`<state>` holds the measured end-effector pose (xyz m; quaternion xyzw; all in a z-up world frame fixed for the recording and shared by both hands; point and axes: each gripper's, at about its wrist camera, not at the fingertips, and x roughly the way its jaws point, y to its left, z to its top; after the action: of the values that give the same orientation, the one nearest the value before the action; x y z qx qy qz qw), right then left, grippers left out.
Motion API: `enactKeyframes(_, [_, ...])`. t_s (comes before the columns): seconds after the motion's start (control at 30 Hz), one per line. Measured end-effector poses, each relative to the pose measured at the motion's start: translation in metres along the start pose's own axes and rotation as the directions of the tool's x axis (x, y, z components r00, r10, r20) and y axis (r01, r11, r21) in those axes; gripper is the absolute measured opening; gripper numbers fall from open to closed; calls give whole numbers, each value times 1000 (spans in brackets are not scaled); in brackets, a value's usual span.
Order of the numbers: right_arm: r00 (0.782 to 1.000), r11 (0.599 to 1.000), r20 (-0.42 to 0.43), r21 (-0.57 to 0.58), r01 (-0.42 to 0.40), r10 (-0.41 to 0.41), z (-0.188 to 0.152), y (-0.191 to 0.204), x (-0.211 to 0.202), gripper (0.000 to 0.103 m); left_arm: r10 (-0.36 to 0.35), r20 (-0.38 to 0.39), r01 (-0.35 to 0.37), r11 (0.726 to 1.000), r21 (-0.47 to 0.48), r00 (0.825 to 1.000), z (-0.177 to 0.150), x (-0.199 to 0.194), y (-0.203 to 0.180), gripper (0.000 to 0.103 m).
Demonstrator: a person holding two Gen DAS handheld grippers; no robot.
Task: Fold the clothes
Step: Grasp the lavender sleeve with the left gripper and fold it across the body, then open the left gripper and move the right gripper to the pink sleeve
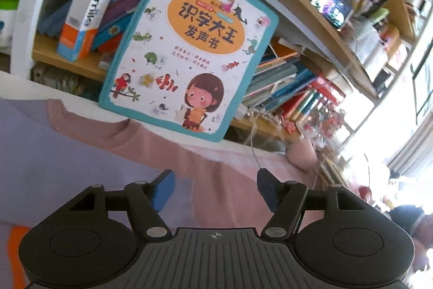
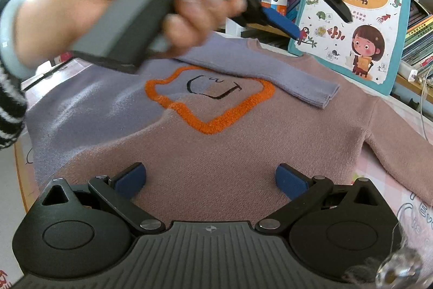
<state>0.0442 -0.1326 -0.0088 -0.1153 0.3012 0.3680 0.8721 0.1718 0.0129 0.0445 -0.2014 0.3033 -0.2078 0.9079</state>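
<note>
A lilac and dusty-pink sweater [image 2: 216, 153] with an orange outlined patch [image 2: 208, 99] lies flat on the table. Its lilac sleeve [image 2: 270, 72] is folded across the chest; the pink sleeve [image 2: 400, 148] stretches out to the right. My right gripper [image 2: 211, 178] is open and empty, low over the sweater's hem. My left gripper [image 1: 213, 186] is open and empty above the sweater [image 1: 216, 167] near the collar [image 1: 89, 123]. In the right wrist view the left gripper [image 2: 281, 23] is held up in a hand above the neckline.
A children's picture book [image 1: 189, 45] [image 2: 357, 18] leans against a bookshelf [image 1: 311, 4] full of books just behind the sweater. A white cable [image 2: 422, 88] hangs at the right. A pink checked tablecloth [image 2: 384, 175] shows under the right sleeve.
</note>
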Motion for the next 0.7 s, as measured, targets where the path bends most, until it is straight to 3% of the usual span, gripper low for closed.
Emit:
enactKeyframes(0.17, [1000,1000,0,-1,1,-1,0,1,0,103,107,18,-108,992,66,994,-18,-46,11,76])
enactKeyframes(0.3, [1000,1000,1,-6,6,-6,0,1,-1,103,231,48,-235,962,142,972,-40,-84,25,80])
enactKeyframes(0.4, [1000,1000,0,-3,4,-4,0,0,0,103,318,81,-328,924,195,944,-57,-110,32,83])
enactKeyframes(0.6, [1000,1000,-1,1,2,-2,1,1,0,103,476,99,-481,816,319,874,-92,-139,38,88])
enactKeyframes(0.7, [1000,1000,-2,1,2,-2,1,1,0,103,500,98,-500,791,352,860,-106,-146,38,91])
